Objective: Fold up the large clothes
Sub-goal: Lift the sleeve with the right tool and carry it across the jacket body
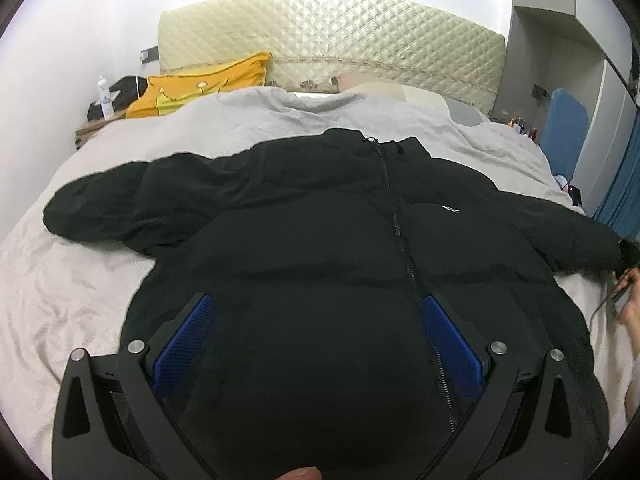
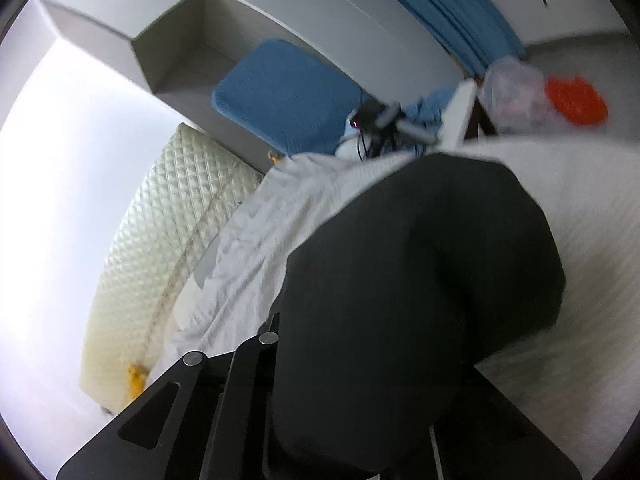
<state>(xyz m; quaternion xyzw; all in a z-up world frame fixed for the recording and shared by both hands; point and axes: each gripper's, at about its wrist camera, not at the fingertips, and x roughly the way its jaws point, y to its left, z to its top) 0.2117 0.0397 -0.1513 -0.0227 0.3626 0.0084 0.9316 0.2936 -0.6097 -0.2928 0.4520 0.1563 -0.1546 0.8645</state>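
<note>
A black puffer jacket lies front up on the bed, zipped, with both sleeves spread out to the sides. My left gripper hovers open over the hem near the zipper, and its blue pads stand wide apart with nothing pinched. In the right wrist view the black sleeve bunches up from between the fingers of my right gripper, which is shut on it; the fabric hides the fingertips. The left wrist view shows a hand at that sleeve's cuff by the right edge.
The bed has a pale grey sheet and a quilted cream headboard. A yellow garment and a bottle sit at the far left. A blue chair, cables and an orange object are beside the bed.
</note>
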